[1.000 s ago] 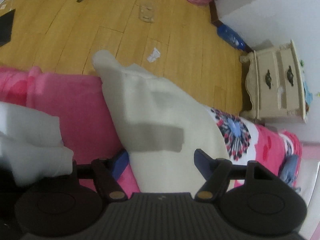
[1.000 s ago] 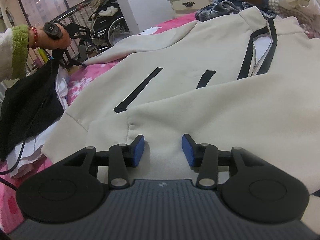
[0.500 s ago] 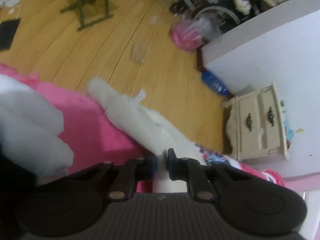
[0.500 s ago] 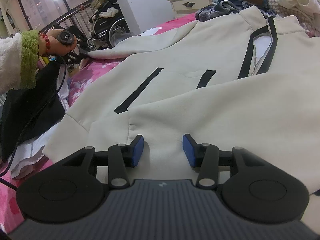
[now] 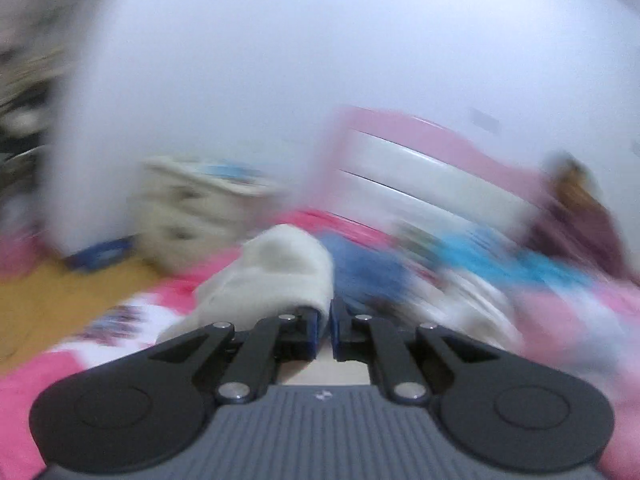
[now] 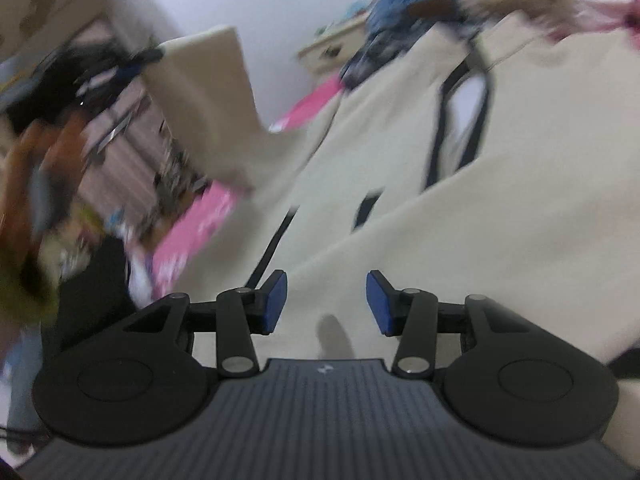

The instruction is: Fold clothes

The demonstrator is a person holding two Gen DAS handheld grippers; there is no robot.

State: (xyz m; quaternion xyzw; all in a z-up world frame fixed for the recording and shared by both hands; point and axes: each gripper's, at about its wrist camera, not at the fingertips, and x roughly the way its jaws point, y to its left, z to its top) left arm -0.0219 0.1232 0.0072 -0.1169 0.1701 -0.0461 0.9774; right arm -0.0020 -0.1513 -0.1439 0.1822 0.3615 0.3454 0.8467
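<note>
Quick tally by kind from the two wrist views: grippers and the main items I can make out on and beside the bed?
Grippers: 2, left gripper shut on the sleeve, right gripper open
Cream jackets: 1, jacket, that sleeve is part of it
Denim piles: 1, jeans
Nightstands: 1, nightstand
Total: 5
Blur hides the other clothes.
</note>
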